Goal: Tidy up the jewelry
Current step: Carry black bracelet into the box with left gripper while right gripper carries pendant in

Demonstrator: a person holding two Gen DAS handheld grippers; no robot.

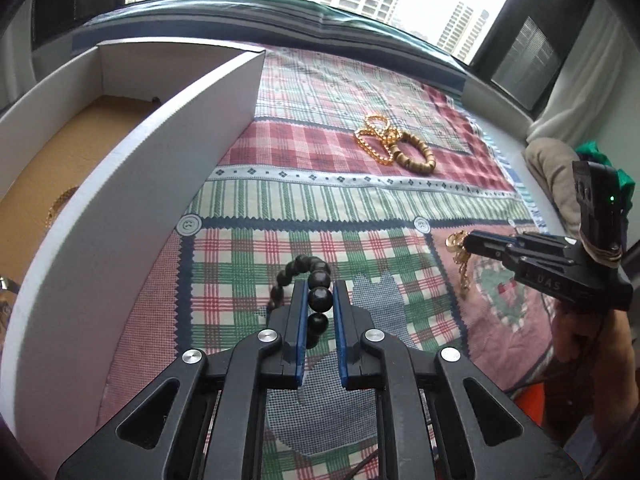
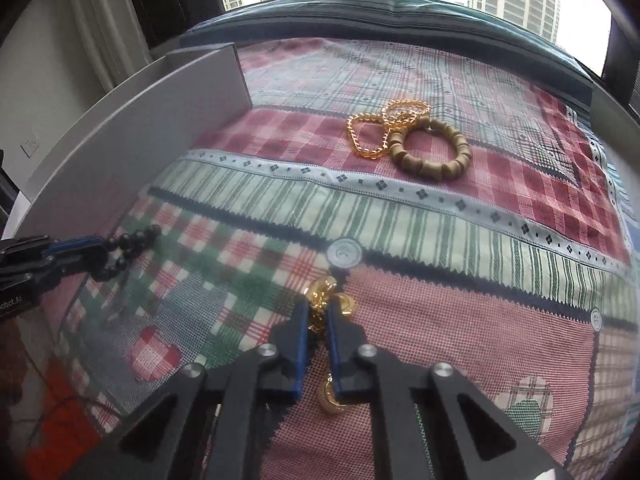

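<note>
The left gripper (image 1: 320, 300) has its 2 fingers (image 1: 299, 320) closed on a black bead bracelet (image 1: 310, 280) — one bead sits pinched between the blue pads while the rest of the string curls out to the left, above the patchwork cloth (image 1: 360, 208). From the right wrist view the same bracelet (image 2: 128, 250) hangs in a loop off the left gripper (image 2: 96, 250), close to the wall of the white box (image 2: 132, 132).

The right gripper (image 2: 318, 320) is clamped on a gold chain (image 2: 324, 296); links bunch up ahead of the fingertips and a gold piece (a charm or ring, hard to tell) shows below between the fingers. In the left wrist view that chain (image 1: 460, 256) dangles from the right gripper (image 1: 470, 242) down toward the cloth.

Farther back on the cloth lie a gold bead bracelet (image 2: 380, 132) and a wooden bead bracelet (image 2: 434, 152), touching each other. The white box (image 1: 140, 184) stands at the left, with a gold piece (image 1: 60, 204) partly visible inside on its brown floor.
</note>
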